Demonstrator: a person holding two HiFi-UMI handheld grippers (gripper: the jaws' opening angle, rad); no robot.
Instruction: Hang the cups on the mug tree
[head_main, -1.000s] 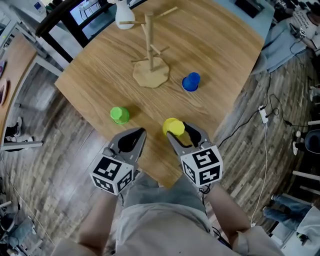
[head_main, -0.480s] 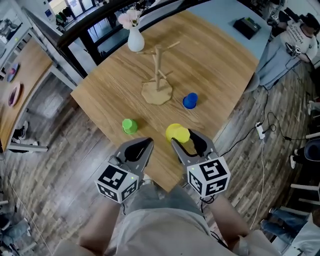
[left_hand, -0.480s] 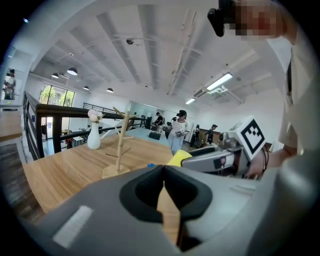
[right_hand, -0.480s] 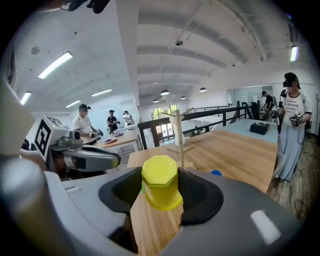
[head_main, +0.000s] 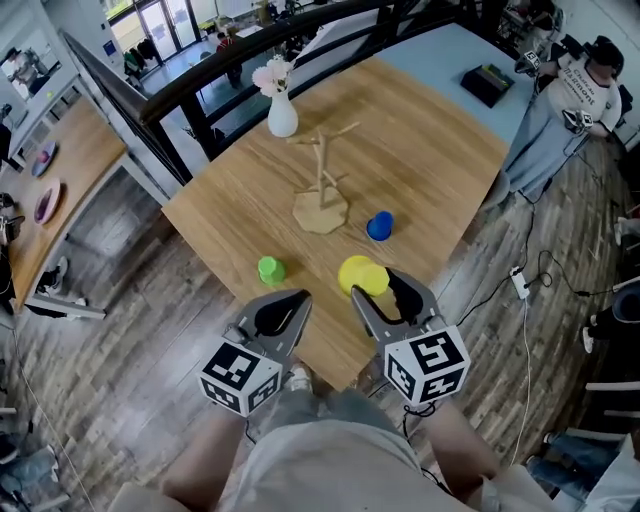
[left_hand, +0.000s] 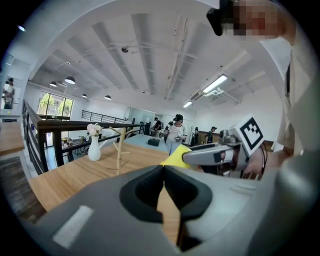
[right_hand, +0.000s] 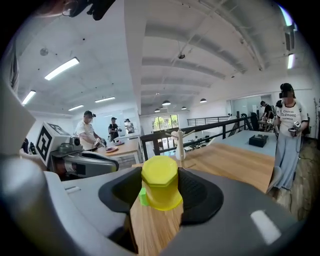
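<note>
**A:** What's at the left?

**B:** The left gripper (head_main: 298, 298). Its jaws are pressed together with nothing between them, over the near corner of the square wooden table (head_main: 430, 140). Just beyond its tip, the small green plastic cup (head_main: 270, 269) stands on the wood close to the near-left edge.

**A:** And farther back?

**B:** A white ceramic vase (head_main: 282, 117) with pale flowers stands right at the far-left edge. To its right, about mid-table, is the pale wooden mug tree (head_main: 322, 180). It is upright on a flat rounded base, with its pegs slanting upward.

**A:** Where is the yellow one?

**B:** The yellow plastic cup (head_main: 360, 273) sits between the jaws of the right gripper (head_main: 376, 284). The jaws stand wide, with their pads against its sides. In the right gripper view its eight-sided end faces the camera, and the small green plastic cup peeks out behind it. It is over the near corner, just beside the left gripper. Whether it clears the wood I cannot tell.

**A:** Anything to the right?

**B:** The blue plastic cup (head_main: 379, 226) stands on the table between the mug tree's base and the near-right edge, apart from both. Past the right corner a black box (head_main: 487, 82) lies on a pale blue surface (head_main: 450, 50). A person (head_main: 565, 95) in a light top stands on the wood-plank floor (head_main: 120, 330).
</note>
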